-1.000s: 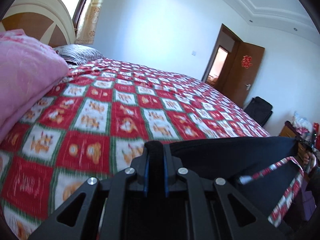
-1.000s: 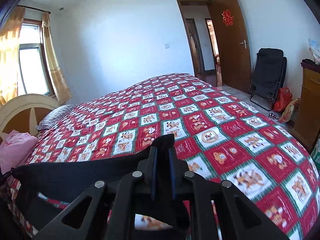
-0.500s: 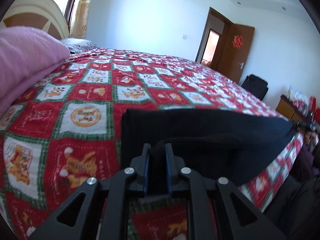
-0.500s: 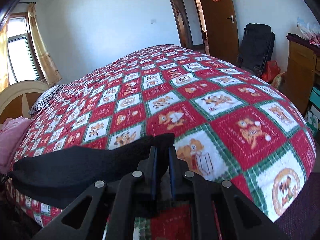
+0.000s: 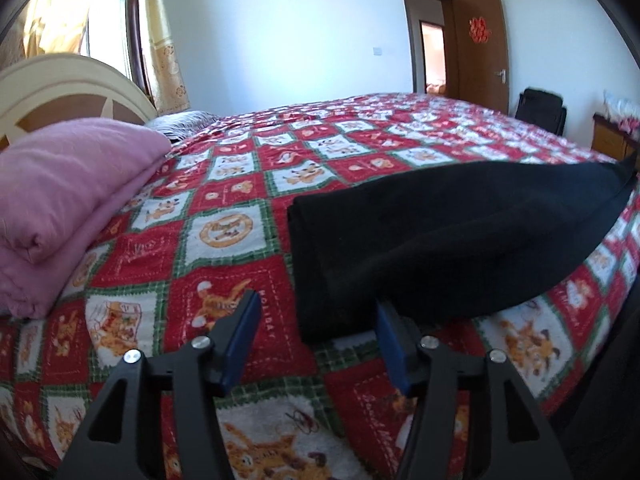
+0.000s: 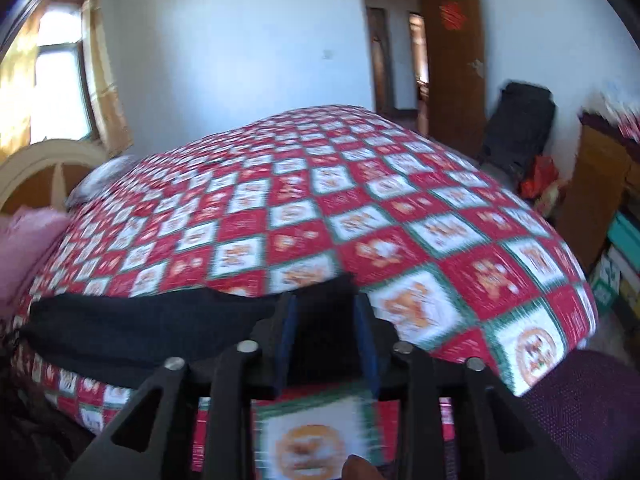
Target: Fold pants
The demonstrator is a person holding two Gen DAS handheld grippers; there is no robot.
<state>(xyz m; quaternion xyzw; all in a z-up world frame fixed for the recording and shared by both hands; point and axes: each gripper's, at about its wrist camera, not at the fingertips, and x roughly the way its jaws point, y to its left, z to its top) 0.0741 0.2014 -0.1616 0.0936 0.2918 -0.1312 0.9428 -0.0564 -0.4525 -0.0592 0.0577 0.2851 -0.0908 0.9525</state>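
The black pants [image 5: 460, 240] lay folded along the near edge of the bed [image 5: 320, 152], on its red checked quilt. A pink blanket [image 5: 60, 200] sat by the headboard [image 5: 60, 92]. The left gripper [image 5: 316, 336] and right gripper [image 6: 324, 340] both had their jaws released.

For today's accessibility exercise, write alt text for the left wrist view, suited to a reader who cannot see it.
An open black two-finger left gripper with blue pads hovers at the near end of folded black pants lying on a red, white and green patchwork bedspread. A folded pink blanket sits at left, a brown wooden door beyond.
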